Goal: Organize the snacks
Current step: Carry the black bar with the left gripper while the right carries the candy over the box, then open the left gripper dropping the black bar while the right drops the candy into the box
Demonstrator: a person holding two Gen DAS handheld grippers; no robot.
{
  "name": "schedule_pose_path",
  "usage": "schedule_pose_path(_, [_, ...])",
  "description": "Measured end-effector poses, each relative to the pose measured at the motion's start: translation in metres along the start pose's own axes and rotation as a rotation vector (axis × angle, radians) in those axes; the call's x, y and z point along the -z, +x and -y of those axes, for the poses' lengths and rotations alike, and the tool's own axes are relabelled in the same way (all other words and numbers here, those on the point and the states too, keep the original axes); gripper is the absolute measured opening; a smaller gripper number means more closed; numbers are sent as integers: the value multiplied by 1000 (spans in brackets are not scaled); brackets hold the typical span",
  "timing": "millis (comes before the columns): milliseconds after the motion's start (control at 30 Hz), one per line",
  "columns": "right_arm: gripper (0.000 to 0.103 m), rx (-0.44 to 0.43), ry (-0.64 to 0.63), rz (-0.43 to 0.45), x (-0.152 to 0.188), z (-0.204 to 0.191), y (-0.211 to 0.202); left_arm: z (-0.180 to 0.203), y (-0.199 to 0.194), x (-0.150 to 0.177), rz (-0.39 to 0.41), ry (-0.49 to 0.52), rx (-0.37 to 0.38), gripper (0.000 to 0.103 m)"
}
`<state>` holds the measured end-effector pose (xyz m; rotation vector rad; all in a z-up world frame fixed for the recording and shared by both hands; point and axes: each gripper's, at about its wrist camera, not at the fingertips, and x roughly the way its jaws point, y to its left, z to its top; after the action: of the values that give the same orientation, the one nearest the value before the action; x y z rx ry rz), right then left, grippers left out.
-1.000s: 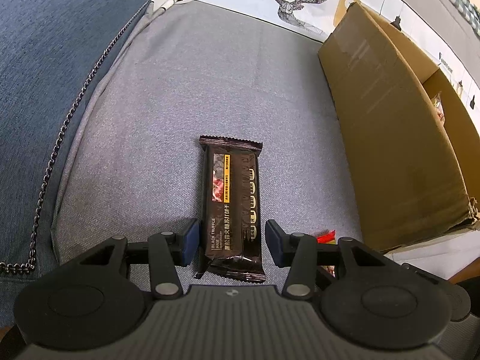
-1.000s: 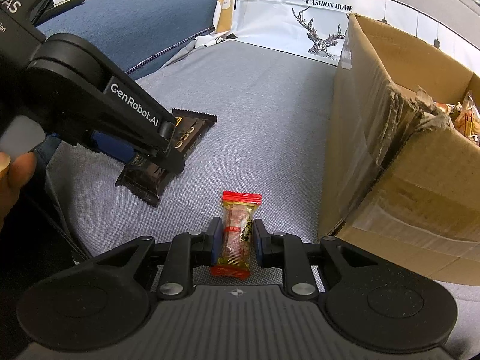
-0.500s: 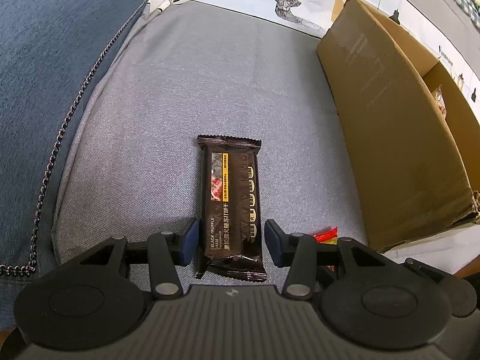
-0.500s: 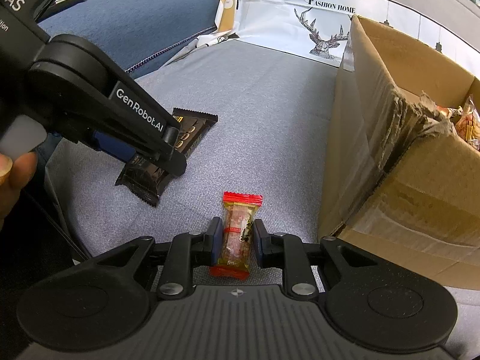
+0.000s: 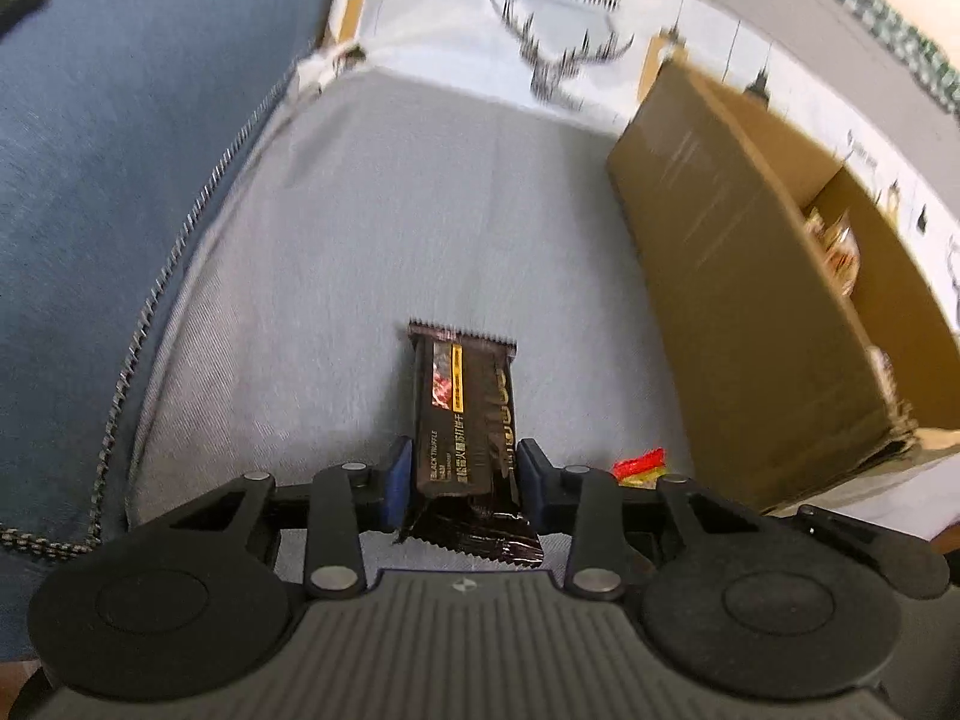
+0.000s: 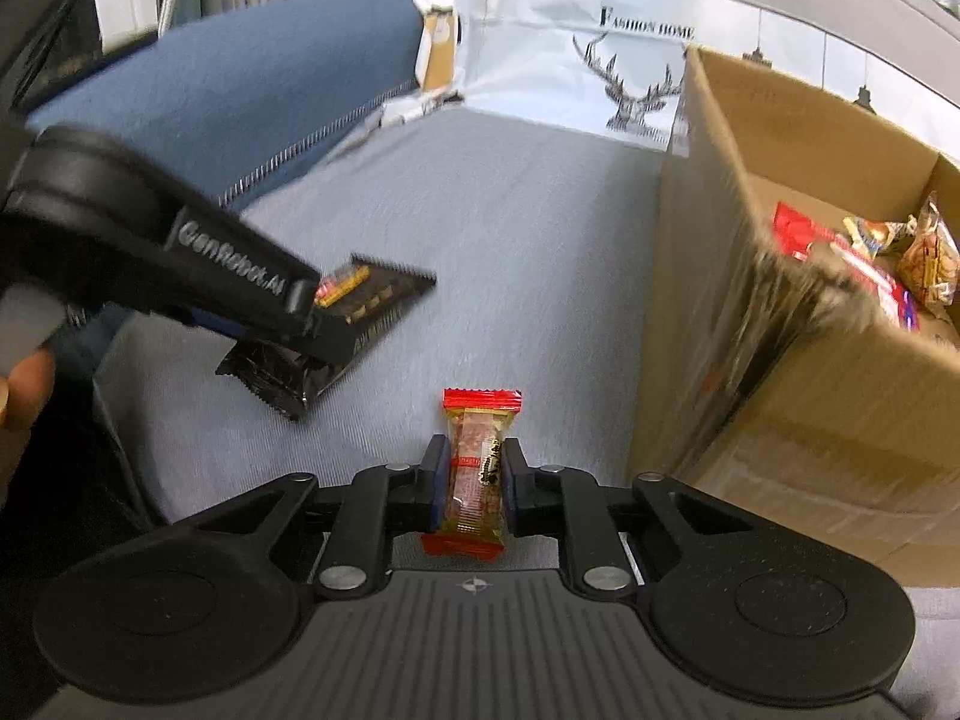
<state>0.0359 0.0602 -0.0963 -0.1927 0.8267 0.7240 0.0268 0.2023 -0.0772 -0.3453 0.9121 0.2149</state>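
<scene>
Left gripper (image 5: 461, 483): fingers closing from a wider stance onto the long black foil-wrapped chocolate bar (image 5: 465, 420) between them. Right gripper (image 6: 474, 483): fingers pinching the small red-ended clear candy packet (image 6: 477, 468). Open brown cardboard box (image 6: 810, 360), right of both, awaiting deposits.

We see a glossy dark foil bar wrapper (image 5: 465, 420), a shiny clear-and-red plastic candy wrapper (image 6: 477, 468), matt brown cardboard box (image 6: 810, 420), and rough grey woven cloth (image 5: 372, 228).
</scene>
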Motion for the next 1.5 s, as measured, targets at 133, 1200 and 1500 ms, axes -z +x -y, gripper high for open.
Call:
schedule_pose_path(133, [18,-25,23,68,-9,4,-13,-4,-22,3,121,-13,28,40])
schedule_pose_path(1200, [18,169,369,439,-70,155,-73,128,-70,-129,399,-129,260,40])
schedule_pose_path(1500, [18,232,418,450,-63,180,-71,196,-32,-139,369,-1,286,40])
